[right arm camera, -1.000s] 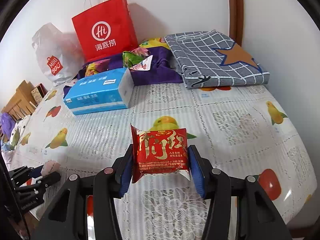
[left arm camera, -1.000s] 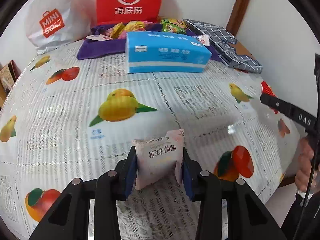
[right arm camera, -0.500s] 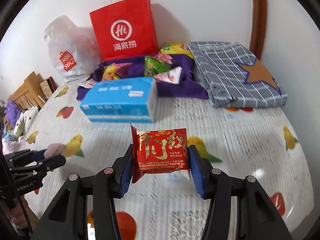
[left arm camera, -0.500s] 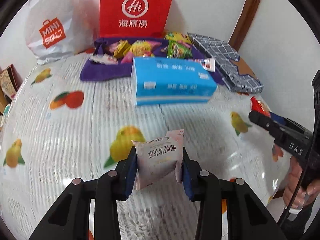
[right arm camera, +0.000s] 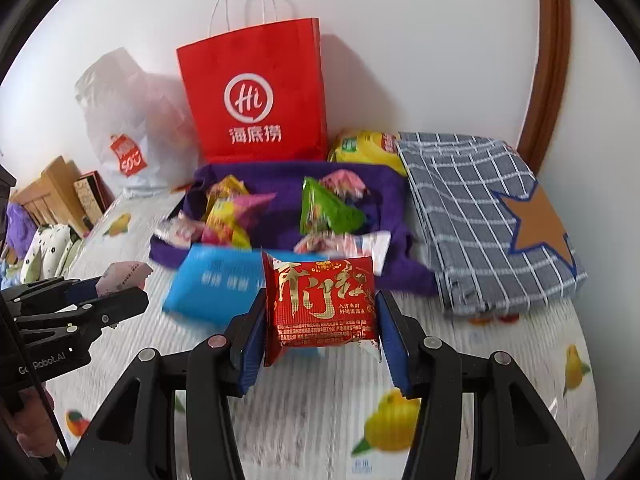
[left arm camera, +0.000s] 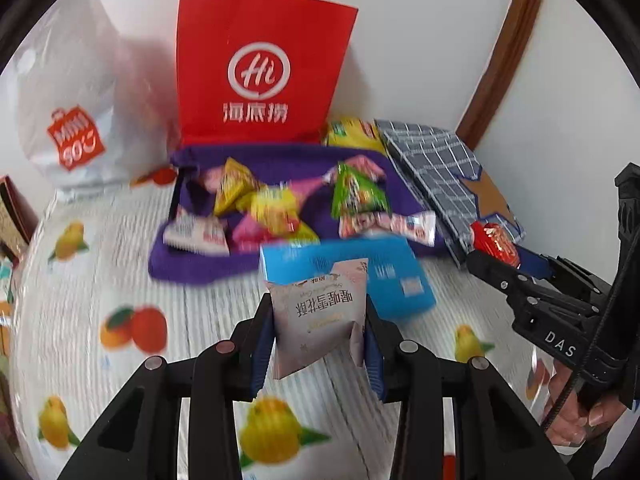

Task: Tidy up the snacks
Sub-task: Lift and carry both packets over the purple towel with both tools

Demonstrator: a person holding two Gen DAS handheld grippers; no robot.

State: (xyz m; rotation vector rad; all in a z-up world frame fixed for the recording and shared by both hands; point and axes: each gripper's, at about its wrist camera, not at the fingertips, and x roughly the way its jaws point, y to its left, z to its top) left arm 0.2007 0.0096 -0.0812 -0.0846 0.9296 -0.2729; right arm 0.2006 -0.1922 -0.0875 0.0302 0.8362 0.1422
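White wall at back, fruit-print cloth over the surface (left arm camera: 120, 240), brown wood trim in the right corner.

Left tongs (left arm camera: 318, 334): clamped tight on a pale pink-white snack packet (left arm camera: 320, 320), blue pads pressing both sides, packet upright w/ print upside down, held up off the cloth. In the right wrist view the same tongs come in from the left edge, pale packet tip poking out.

Right tongs (right arm camera: 320, 312): gripping a red snack packet (right arm camera: 320, 300) w/ gold lettering, pads on both sides, packet face-on to the camera, lifted clear of the cloth. Left wrist view catches these tongs at the right edge w/ the red wrapper at the tips; a hand (left arm camera: 580, 416) holds the handle below.

Just past both packets: blue tissue box (right arm camera: 212, 280), blurred, lying flat on the cloth. Behind it, touching or nearly so, a purple cloth tray (right arm camera: 280, 184) full of snacks – green triangular packet (right arm camera: 326, 212), yellow and pink ones on the left, a white-red wrapped one at the front right edge.

Further back, against the wall: red paper bag (right arm camera: 256, 92) w/ white "Hi" logo standing upright, white plastic shopping bag (right arm camera: 128, 132) to its left, yellow packet (right arm camera: 364, 146) behind the tray's right corner. Right of the tray: folded grey checked fabric (right arm camera: 472, 216) w/ an orange star patch. Far left in the right wrist view: wooden furniture and boxes, too small to tell more.
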